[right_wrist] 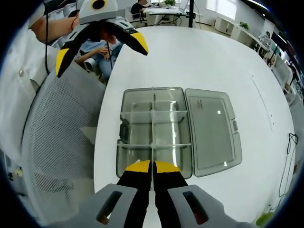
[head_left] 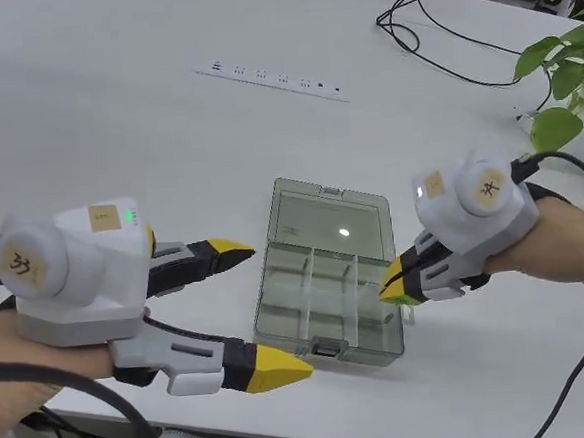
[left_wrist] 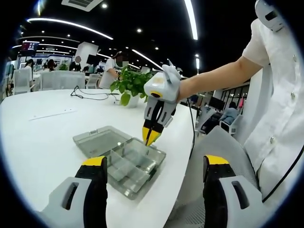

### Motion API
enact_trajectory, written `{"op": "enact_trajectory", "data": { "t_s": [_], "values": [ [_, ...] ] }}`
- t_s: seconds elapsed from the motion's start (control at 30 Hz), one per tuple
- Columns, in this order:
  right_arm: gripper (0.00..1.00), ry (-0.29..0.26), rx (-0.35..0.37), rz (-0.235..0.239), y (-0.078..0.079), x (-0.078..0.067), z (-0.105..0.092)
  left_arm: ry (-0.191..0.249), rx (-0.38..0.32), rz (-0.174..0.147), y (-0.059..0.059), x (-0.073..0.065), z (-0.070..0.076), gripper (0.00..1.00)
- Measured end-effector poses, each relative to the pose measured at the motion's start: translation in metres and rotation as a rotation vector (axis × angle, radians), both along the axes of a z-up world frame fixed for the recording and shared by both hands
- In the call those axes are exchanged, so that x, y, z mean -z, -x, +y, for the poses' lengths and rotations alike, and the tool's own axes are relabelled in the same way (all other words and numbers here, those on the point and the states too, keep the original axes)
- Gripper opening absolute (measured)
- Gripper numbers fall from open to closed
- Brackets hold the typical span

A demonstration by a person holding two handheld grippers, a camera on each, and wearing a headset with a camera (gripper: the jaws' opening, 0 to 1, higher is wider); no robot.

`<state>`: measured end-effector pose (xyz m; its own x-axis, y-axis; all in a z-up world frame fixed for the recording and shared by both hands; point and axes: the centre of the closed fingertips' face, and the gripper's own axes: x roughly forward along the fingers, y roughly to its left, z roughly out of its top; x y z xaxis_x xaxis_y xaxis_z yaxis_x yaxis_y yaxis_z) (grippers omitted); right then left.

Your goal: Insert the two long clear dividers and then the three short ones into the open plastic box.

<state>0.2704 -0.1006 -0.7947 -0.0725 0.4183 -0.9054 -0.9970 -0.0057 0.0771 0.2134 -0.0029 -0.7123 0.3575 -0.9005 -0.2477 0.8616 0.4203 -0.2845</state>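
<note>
The clear plastic box [head_left: 327,355] lies open on the white table, its lid [head_left: 332,221] folded flat behind it. Clear dividers stand inside it, crossing into several compartments [right_wrist: 137,130]. My right gripper [head_left: 395,290] reaches in from the right and is shut at the box's right end. In the right gripper view its tips [right_wrist: 153,166] pinch the end of a thin clear divider [right_wrist: 153,102] that runs down the middle of the box [right_wrist: 119,156]. My left gripper [head_left: 258,307] hovers wide open just left of the box, holding nothing. The left gripper view looks between its jaws [left_wrist: 154,161] at the box [left_wrist: 128,187] and the right gripper [left_wrist: 151,137].
A white power strip [head_left: 272,78] and a black cable [head_left: 440,38] lie further back on the table. A potted plant [head_left: 563,80] stands at the right. A grey mesh chair [right_wrist: 61,142] sits at the table's near edge. A small clear piece [head_left: 409,316] lies by the box's right corner.
</note>
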Motion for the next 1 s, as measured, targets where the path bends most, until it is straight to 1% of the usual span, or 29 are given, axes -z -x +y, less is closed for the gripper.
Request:
{"op": "enact_trajectory", "data": {
  "t_s": [0.1,0.2,0.27,0.43,0.6,0.8,0.93,1.0],
  "values": [
    [0.02,-0.012,-0.019,-0.009,0.0,0.003,0.001,-0.002,0.001,0.001,0.001,0.0,0.0,0.84],
    [0.02,-0.017,-0.005,-0.001,0.0,0.004,0.001,-0.003,0.001,0.003,0.001,0.0,0.0,0.83],
    [0.02,-0.021,-0.019,-0.009,0.0,0.005,0.001,-0.001,0.0,0.0,0.001,0.0,0.0,0.83],
    [0.02,-0.021,-0.016,-0.009,0.0,0.01,0.002,-0.001,0.001,0.005,0.001,0.0,0.0,0.84],
    [0.02,-0.006,-0.025,-0.013,0.001,0.017,0.003,-0.004,0.004,0.009,0.002,0.002,0.0,0.84],
    [0.02,0.002,-0.027,-0.013,0.001,0.017,0.002,-0.004,0.007,0.008,0.0,0.002,-0.001,0.84],
    [0.02,0.035,-0.049,-0.033,0.002,0.023,0.003,-0.003,0.01,0.007,-0.001,0.001,-0.002,0.83],
    [0.02,0.045,-0.062,-0.038,0.002,0.023,0.003,-0.003,0.013,0.007,-0.001,0.001,-0.002,0.83]
  ]
}}
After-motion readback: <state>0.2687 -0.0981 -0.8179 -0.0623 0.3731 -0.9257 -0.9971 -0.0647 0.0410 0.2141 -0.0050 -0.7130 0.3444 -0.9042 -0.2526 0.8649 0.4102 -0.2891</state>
